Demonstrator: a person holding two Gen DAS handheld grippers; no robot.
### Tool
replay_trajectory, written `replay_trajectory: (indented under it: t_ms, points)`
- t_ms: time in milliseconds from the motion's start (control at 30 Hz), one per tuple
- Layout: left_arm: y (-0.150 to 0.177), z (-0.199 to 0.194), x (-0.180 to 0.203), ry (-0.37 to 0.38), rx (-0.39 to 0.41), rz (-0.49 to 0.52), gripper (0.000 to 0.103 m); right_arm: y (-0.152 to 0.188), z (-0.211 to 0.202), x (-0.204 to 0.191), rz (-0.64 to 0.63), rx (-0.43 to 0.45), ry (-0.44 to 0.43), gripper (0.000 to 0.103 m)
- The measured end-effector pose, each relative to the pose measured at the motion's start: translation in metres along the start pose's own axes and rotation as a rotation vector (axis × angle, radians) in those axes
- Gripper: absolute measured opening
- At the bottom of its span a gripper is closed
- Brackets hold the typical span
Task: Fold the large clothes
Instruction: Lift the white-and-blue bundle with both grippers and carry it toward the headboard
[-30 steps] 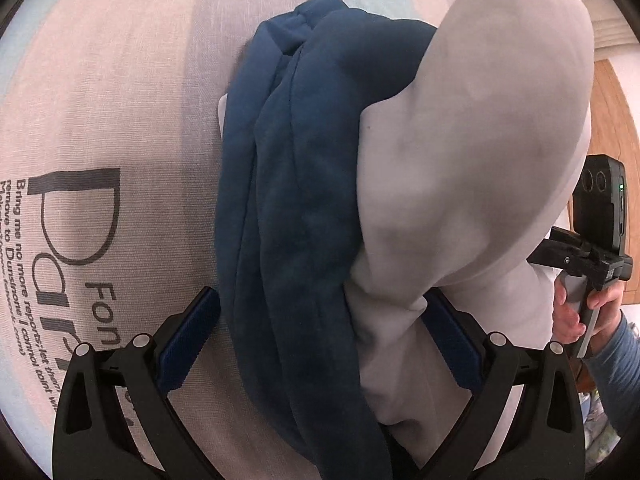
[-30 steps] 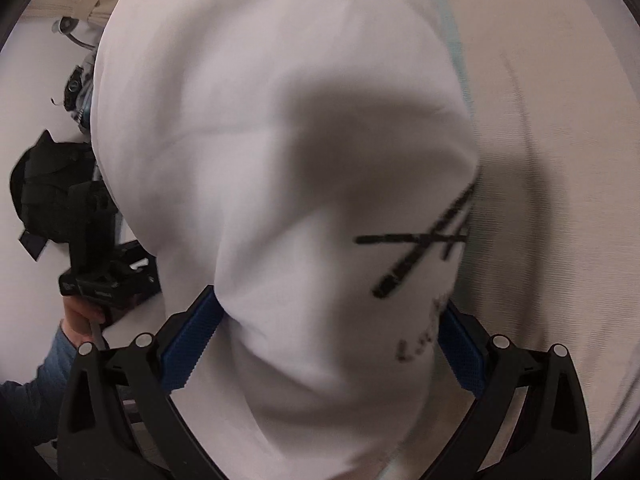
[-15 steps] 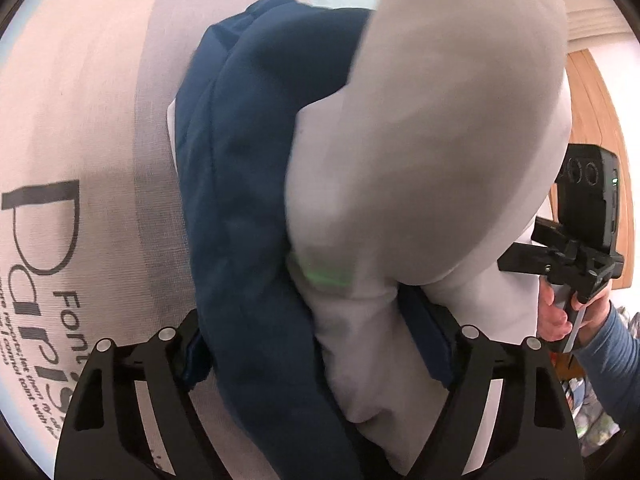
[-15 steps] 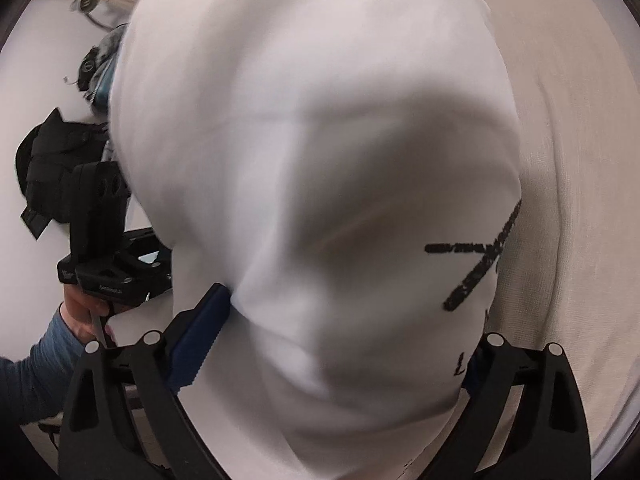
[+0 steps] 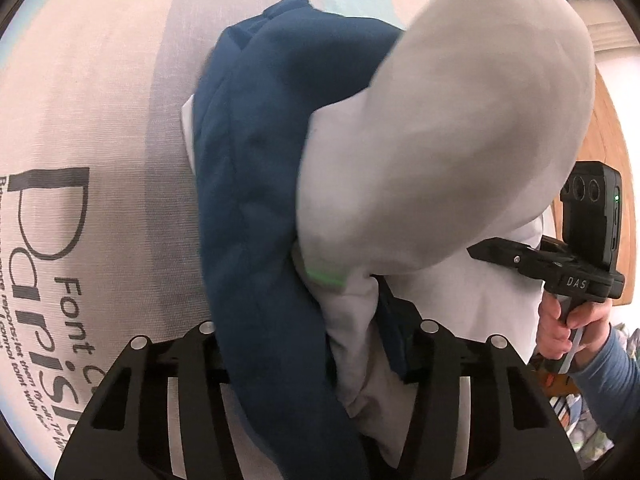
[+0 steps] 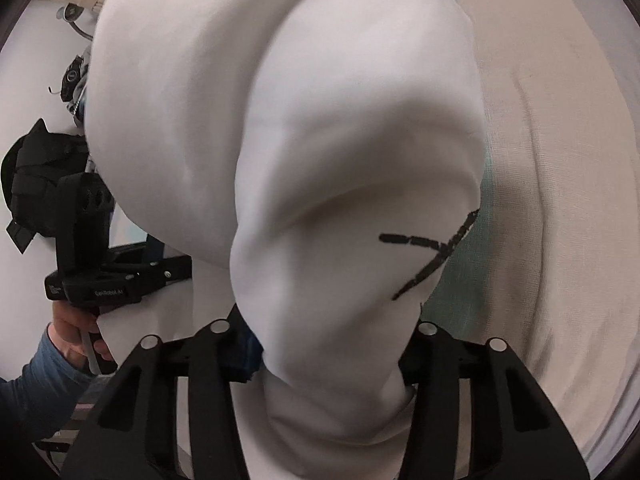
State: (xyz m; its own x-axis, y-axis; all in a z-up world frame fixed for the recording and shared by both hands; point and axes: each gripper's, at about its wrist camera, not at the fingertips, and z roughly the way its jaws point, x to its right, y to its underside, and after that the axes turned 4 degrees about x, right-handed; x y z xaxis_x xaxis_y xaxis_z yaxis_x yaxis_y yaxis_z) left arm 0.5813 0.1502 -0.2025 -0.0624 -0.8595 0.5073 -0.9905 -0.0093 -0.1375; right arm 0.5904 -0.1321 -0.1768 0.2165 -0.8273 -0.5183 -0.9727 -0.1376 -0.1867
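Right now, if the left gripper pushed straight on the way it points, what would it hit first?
The bunched clothes already between its closing jaws: the blue garment and white garment. The printed sheet lies beyond, probably.

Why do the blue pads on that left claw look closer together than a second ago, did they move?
Yes. The left claw is closing on the dark blue and white bunched cloth, hiding its blue pads.

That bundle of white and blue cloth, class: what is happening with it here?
A person holds a gripper in each hand over a printed bedsheet. The left gripper is closing on bunched blue fabric and white garment. The right gripper is closing on the white garment alone.
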Motion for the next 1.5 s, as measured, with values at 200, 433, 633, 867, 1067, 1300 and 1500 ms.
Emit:
replay_trajectory:
  t_ms: [200,433,633,867,1067,1300,1500]
  points:
    - [0.004,-0.005,-0.009,-0.046,-0.004,0.018,0.077,-0.002,0.017,0.021,0.06,-0.051,-0.021,0.074]
    - [0.0,-0.012,0.003,-0.016,0.019,0.006,0.035,0.004,0.004,0.017,0.077,0.01,-0.046,0.036]
    - [0.002,-0.03,0.028,-0.034,0.031,0.039,0.02,0.005,-0.023,0.0,0.029,0.06,-0.056,0.024]
    - [0.014,-0.061,0.045,-0.064,0.065,0.086,0.018,0.0,-0.051,-0.017,-0.035,0.111,-0.056,0.022]
    - [0.021,-0.089,0.09,-0.091,0.114,0.149,0.018,0.005,-0.092,-0.025,-0.055,0.177,-0.045,0.022]
    - [0.043,-0.09,0.176,-0.102,0.153,0.241,0.018,0.034,-0.156,-0.013,-0.049,0.266,-0.01,0.022]
    - [0.053,-0.088,0.276,-0.087,0.164,0.339,0.018,0.074,-0.221,0.02,0.001,0.364,0.041,0.022]
